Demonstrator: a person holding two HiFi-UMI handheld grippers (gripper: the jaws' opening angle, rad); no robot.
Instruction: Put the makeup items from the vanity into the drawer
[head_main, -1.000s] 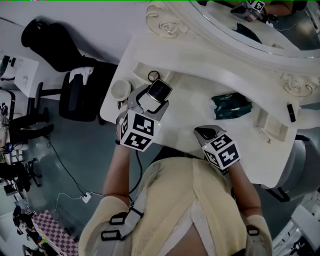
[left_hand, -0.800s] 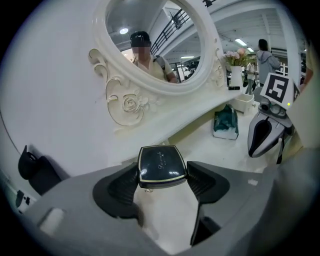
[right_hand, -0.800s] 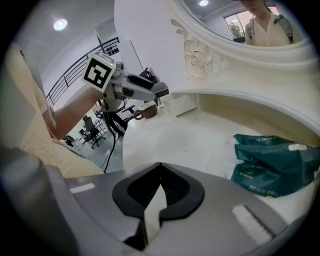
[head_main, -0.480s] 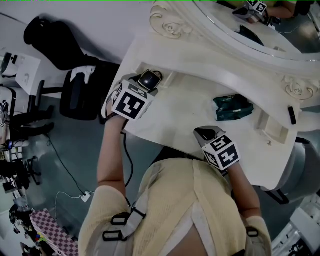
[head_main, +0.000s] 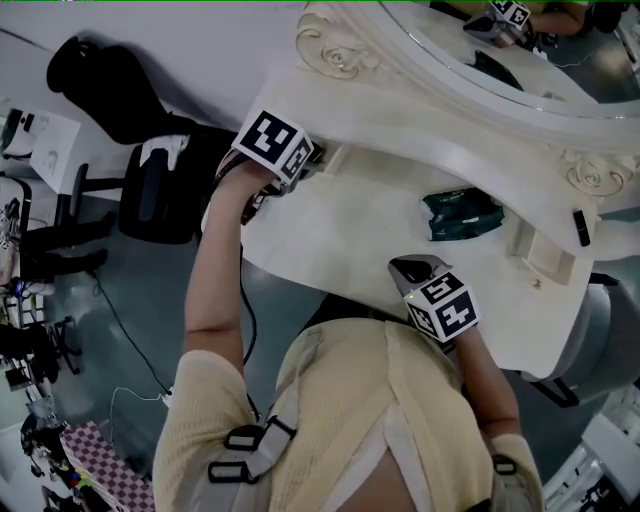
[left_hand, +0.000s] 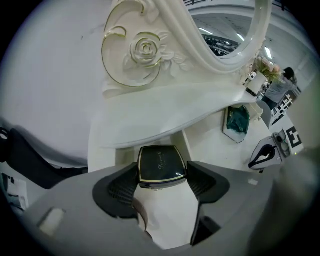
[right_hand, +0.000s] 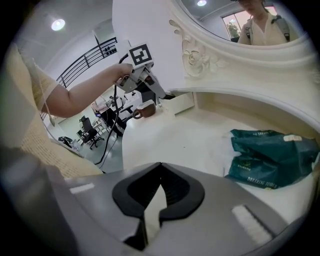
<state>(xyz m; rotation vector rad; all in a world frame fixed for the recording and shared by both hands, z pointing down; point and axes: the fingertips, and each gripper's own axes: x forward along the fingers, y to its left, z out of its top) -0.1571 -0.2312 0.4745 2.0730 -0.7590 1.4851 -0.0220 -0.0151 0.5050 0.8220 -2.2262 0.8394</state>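
Workspace hall, lab or office type, with a bedroom corner staged in it. My ornate white vanity (head_main: 380, 230) and mirror (head_main: 560, 50) stand beside an office chair (head_main: 140, 205), under a mezzanine railing (right_hand: 85, 62) and a ceiling light (right_hand: 58, 24).

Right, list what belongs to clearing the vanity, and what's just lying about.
For the job: black compact, clamped in the left gripper; green packet and small black stick on the vanity, probably.
Lying about: office chair, mirror.
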